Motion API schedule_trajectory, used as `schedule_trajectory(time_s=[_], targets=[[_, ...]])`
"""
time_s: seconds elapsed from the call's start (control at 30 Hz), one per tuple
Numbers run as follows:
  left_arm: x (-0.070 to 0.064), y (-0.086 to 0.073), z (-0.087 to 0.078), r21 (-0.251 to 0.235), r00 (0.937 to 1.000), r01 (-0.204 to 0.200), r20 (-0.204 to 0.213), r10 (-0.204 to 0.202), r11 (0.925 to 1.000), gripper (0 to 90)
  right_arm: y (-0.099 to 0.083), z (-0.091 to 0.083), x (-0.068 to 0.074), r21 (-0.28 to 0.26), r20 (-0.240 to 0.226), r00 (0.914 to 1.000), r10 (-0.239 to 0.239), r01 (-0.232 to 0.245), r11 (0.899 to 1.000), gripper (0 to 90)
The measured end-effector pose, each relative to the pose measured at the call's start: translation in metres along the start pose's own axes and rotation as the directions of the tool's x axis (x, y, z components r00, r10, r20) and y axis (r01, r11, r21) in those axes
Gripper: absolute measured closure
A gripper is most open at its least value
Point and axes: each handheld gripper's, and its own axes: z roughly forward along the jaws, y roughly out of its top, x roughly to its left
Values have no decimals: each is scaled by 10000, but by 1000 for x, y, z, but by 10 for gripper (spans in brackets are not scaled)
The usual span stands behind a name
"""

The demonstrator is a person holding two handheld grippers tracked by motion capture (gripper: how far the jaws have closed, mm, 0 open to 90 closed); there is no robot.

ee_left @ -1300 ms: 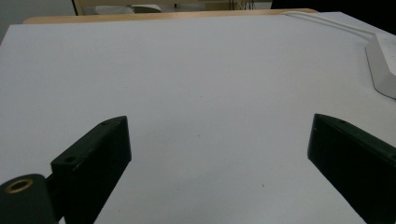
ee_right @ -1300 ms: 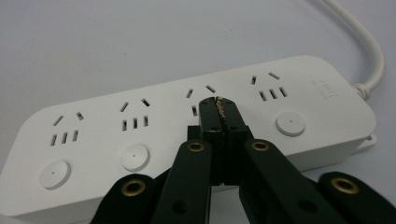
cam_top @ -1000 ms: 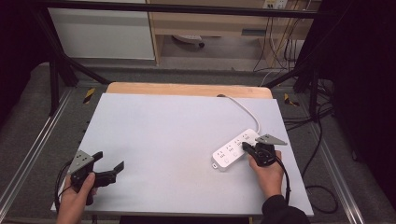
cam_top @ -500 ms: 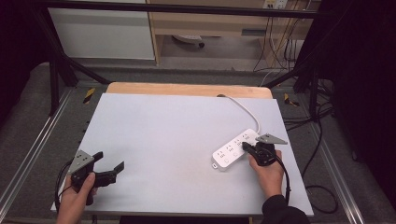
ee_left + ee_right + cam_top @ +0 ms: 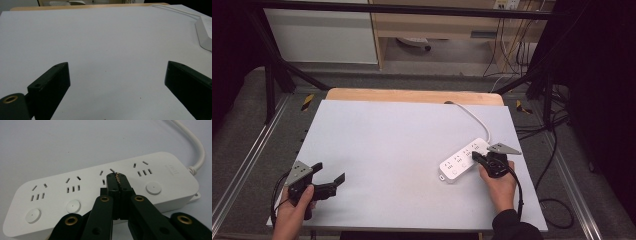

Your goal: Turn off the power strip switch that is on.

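Note:
A white power strip with several sockets and round buttons lies slantwise on the right of the table; its white cable runs off to the far edge. My right gripper is shut, with nothing between its jaws. In the right gripper view its tips rest over the power strip, just under the third socket, and the jaws hide that socket's button. The cable leaves at the upper right. My left gripper is open near the front left corner; its jaws stand wide apart above the bare tabletop.
The pale grey table top has a wooden strip along its far edge. Metal frame rails run along both sides. One end of the power strip shows far right in the left gripper view.

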Motion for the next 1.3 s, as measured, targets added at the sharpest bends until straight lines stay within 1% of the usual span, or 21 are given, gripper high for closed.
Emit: schedule_trajectory(time_s=[0.17,0.43,0.47,0.6,0.73,0.8,0.87,1.0,1.13,1.2,1.3], targets=[[1,0,1,23,10000,47,-1,-47,10000,62,2,-5,1,-362,0,10000,89,-88,9993,900],[0,0,0,9,10000,26,-42,-26,10000,62,3,-8,3,-455,-99,9997,222,-227,9987,900],[0,0,0,4,10000,35,-34,-35,10000,63,3,-8,3,-480,-91,9997,241,-245,9985,875],[1,0,0,-33,10000,16,-9,-16,10000,62,6,-10,4,-510,-122,9995,282,-288,9983,847],[0,0,0,-59,10000,32,38,-32,10000,63,8,-12,6,-628,-161,9997,182,-192,9978,817],[0,0,-1,-44,10000,-20,33,20,10000,62,8,-12,7,-578,-186,9997,131,-142,9982,806],[0,0,-1,-56,10000,26,16,-26,10000,62,9,-12,8,-555,-178,9998,95,-105,9984,800],[1,0,-1,-67,10000,14,2,-14,10000,62,11,-13,9,-654,-283,9995,126,-144,9978,757],[0,0,0,-49,10000,-18,46,18,10000,62,14,-14,12,-751,-478,9988,97,-133,9971,668],[0,0,0,-20,10000,-17,63,17,10000,62,14,-13,13,-723,-528,9986,76,-114,9973,643],[1,-1,0,57,10000,11,-26,-11,10000,62,15,-13,15,-760,-622,9980,82,-129,9970,600]])
